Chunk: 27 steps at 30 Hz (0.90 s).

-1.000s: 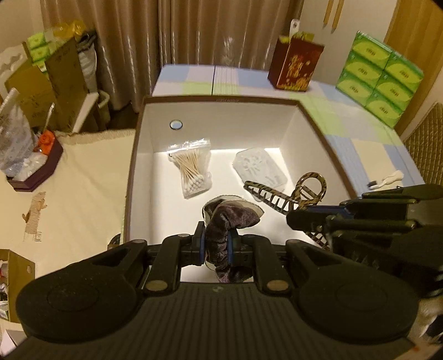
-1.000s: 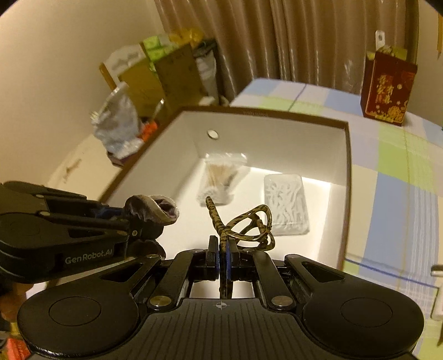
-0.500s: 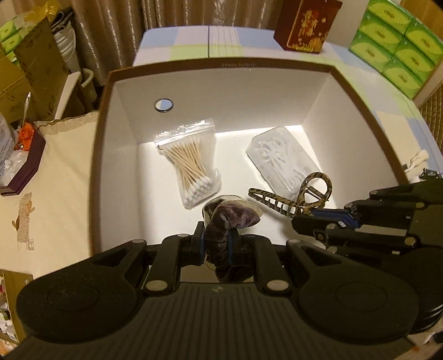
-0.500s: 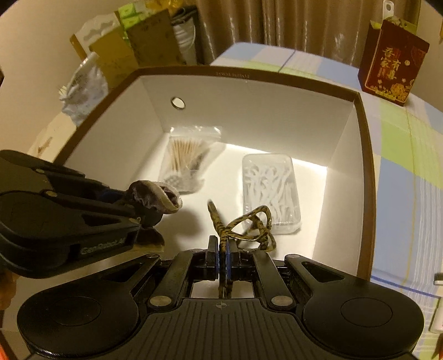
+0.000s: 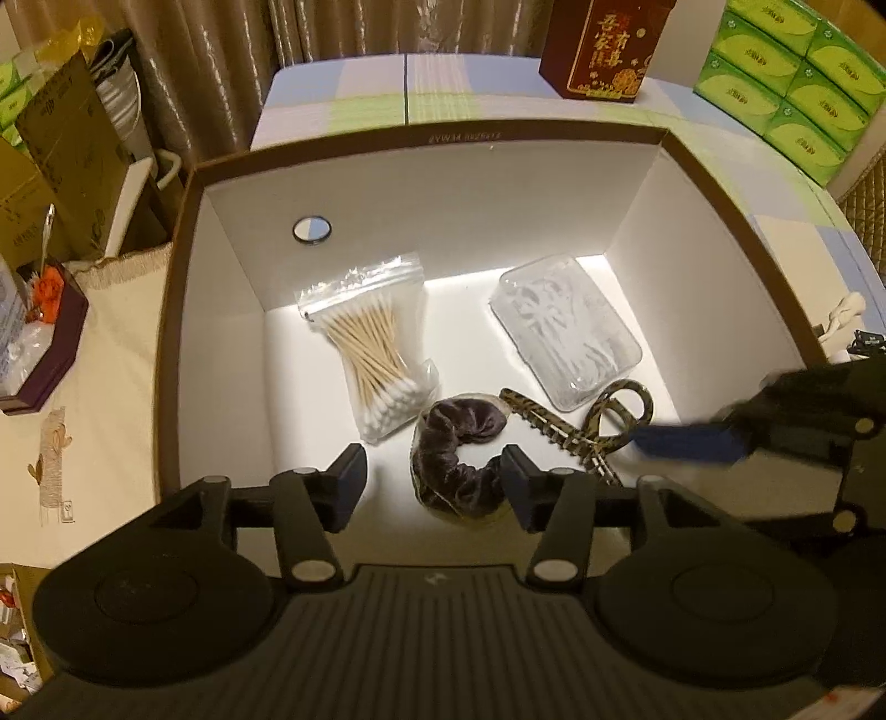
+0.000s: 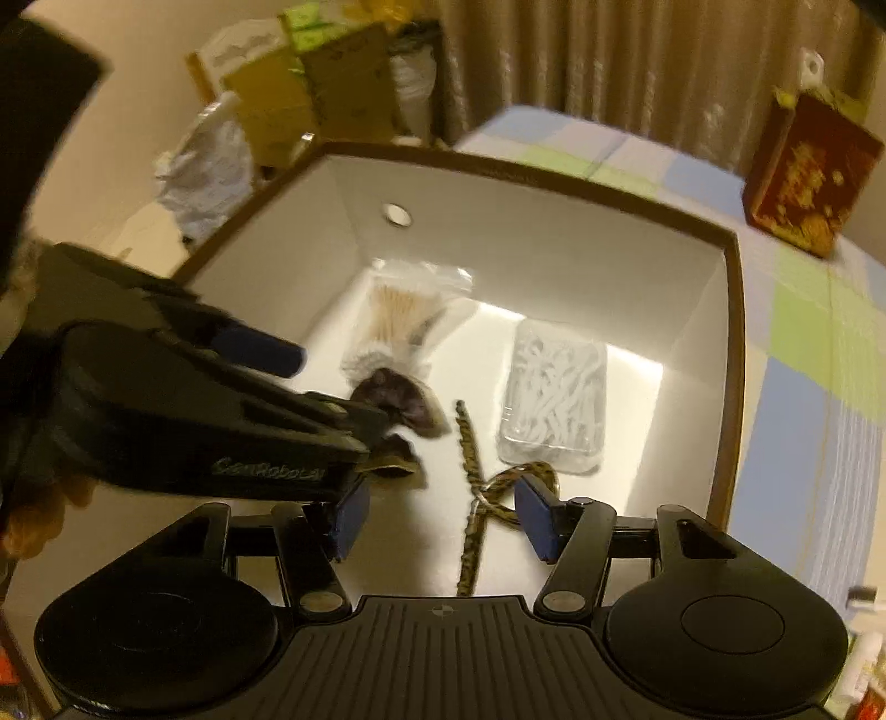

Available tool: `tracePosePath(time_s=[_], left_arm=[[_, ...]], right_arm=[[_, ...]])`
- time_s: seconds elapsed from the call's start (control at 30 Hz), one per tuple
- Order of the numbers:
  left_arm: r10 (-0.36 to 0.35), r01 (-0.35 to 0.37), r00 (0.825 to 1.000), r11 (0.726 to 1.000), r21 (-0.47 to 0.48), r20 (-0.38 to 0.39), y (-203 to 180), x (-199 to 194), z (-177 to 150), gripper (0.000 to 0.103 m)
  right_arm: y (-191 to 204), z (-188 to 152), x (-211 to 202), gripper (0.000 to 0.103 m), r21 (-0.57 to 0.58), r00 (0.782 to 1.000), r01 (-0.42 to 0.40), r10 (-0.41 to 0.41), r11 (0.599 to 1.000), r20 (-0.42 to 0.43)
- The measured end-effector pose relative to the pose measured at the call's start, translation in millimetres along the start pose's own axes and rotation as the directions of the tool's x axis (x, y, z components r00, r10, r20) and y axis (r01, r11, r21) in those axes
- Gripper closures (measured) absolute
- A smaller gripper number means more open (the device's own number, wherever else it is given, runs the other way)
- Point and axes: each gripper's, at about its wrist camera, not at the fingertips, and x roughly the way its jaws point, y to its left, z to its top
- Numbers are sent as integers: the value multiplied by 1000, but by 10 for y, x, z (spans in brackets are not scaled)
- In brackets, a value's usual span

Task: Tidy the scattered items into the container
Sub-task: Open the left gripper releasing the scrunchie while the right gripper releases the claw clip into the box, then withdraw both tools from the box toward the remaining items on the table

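A dark brown velvet scrunchie [image 5: 458,464] lies on the white floor of the open box [image 5: 426,138], near its front wall, and just to its right lies a leopard-patterned hair claw clip [image 5: 581,429], its loop end touching the corner of a clear plastic case of floss picks [image 5: 567,338]. To the scrunchie's left, touching or nearly touching it, sits a zip bag of cotton swabs [image 5: 376,343], angled toward the back wall, where a small round hole [image 5: 312,229] shows. The left hand-held gripper [image 5: 434,484] hangs over the scrunchie with its fingers spread wide apart, holding nothing; the scrunchie shows in the gap between them. The right hand-held gripper [image 6: 442,518] is likewise spread apart and empty, the clip [image 6: 476,487] lying below and between its blue pads [image 6: 534,518]. In the right wrist view the scrunchie [image 6: 398,401] is partly hidden behind the left tool's black body. The box has a brown rim and stands on a pastel checked surface that also carries a red gift box [image 5: 606,47] and stacked green tissue packs [image 5: 786,72] beyond it.
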Motion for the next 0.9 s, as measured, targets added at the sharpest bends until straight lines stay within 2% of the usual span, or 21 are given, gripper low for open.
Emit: tracePosePath(time_s=[0.2,0.23,0.27,0.3,0.33,0.37,0.43,0.7,0.9], left_arm=[[-2,2,1000,1000,-10,4,-60,-141,-30,40],[-3,3,1000,1000,-14,7,-75,-174,-43,38],[3,-3,1000,1000,-17,10,-95,-208,-55,38],[12,-12,1000,1000,-19,14,-110,-236,-67,37],[27,-27,999,999,-20,19,-120,-271,-78,31],[43,-43,999,999,-21,26,-129,-310,-91,27],[60,-59,997,998,-23,41,-130,-396,-117,27],[85,-80,992,995,-58,93,-138,-731,-249,21],[98,-88,987,993,-81,129,-212,-968,-368,14]], right_arm=[[84,-68,-157,36,-17,1000,-17,17,1000,20],[116,-80,-193,30,-26,1000,-13,13,1000,27],[147,-92,-226,17,-33,999,1,1,999,35],[178,-106,-266,13,-40,999,19,-17,999,47],[200,-121,-306,11,-47,998,32,-29,998,60],[214,-133,-343,11,-51,997,33,-30,998,69],[213,-158,-414,10,-46,997,21,-18,999,75],[236,-281,-683,3,-38,993,26,-21,999,113],[256,-423,-890,2,-45,990,19,-13,999,141]])
